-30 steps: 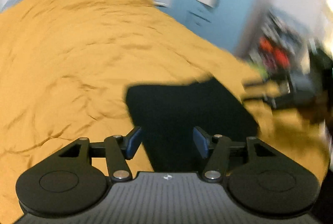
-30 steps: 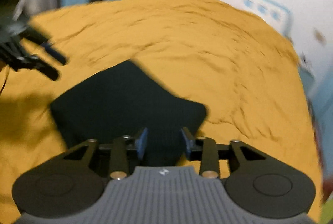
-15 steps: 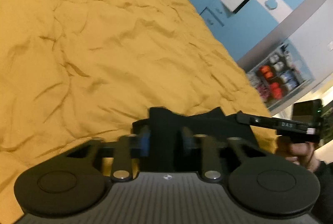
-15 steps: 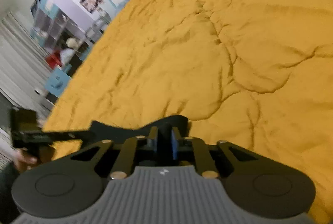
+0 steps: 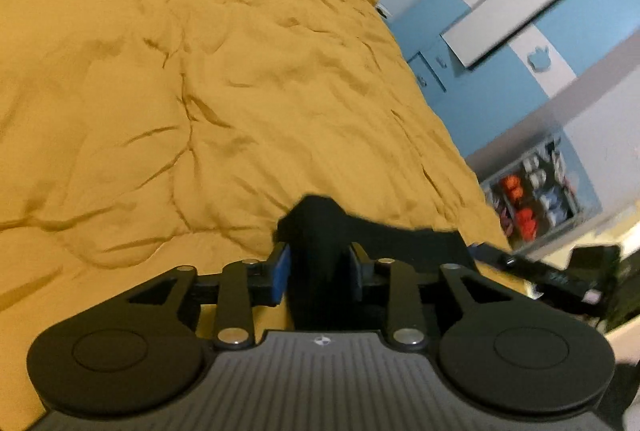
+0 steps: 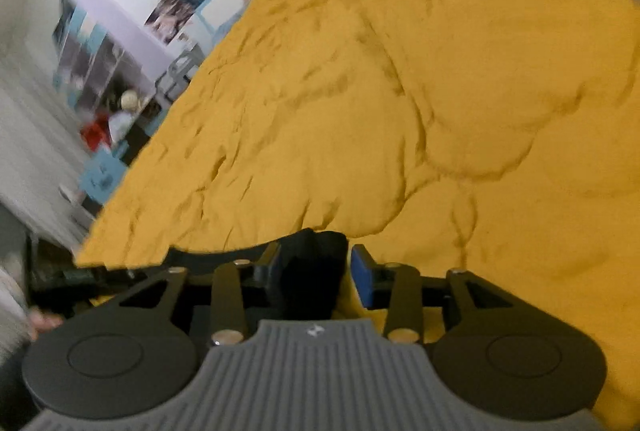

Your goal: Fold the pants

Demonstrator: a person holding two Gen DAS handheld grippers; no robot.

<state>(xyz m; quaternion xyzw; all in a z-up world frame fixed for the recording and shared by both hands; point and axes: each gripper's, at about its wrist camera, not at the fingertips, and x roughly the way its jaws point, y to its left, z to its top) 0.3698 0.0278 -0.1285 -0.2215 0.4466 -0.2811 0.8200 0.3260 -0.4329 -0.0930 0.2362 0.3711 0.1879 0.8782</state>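
The black pants (image 5: 320, 227) hang bunched between the blue-padded fingers of my left gripper (image 5: 318, 265), which is shut on them. Their taut edge runs right toward my other gripper (image 5: 560, 271). In the right wrist view my right gripper (image 6: 316, 271) holds a bunch of the same pants (image 6: 312, 251); the left pad presses the cloth, while a small gap shows at the right pad. The cloth edge stretches left to the other gripper (image 6: 60, 277). Both are held above the yellow bedspread (image 5: 200, 91).
The wrinkled yellow bedspread (image 6: 400, 111) fills both views. A blue and white wardrobe (image 5: 500, 31) and a shelf of small items (image 5: 532, 191) stand past the bed's right side. Shelves and posters (image 6: 120, 71) line the wall on the other side.
Both grippers have closed on the pants, which lay flat on the bed a second ago, and lifted them off the bedspread. The cloth is now stretched between the two grippers.
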